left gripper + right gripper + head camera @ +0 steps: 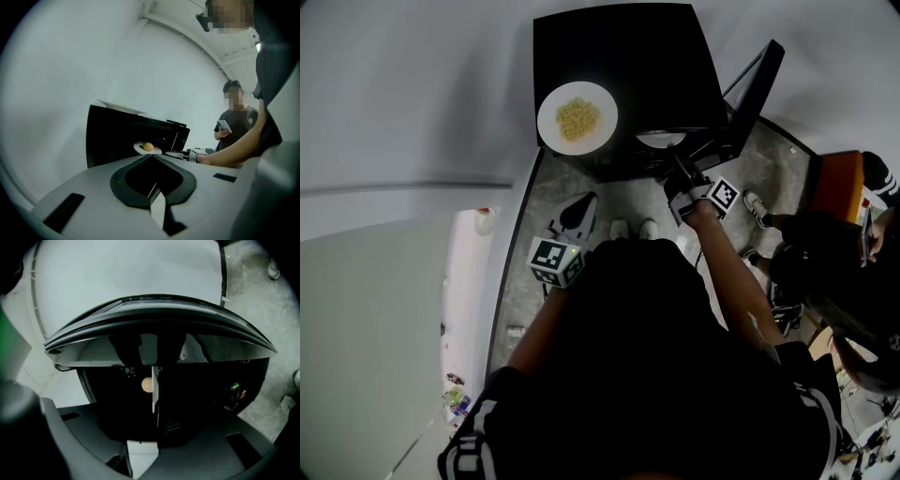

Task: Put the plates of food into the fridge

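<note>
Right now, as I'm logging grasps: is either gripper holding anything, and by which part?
Nothing is gripped. The right gripper has its jaws apart around the rim of the plate, apparently not pressing it. The left gripper is shut, empty.

Head view looking steeply down over the fridge (628, 56), left gripper view facing it from farther off, right gripper view close at its opening, fridge shared by all.
</note>
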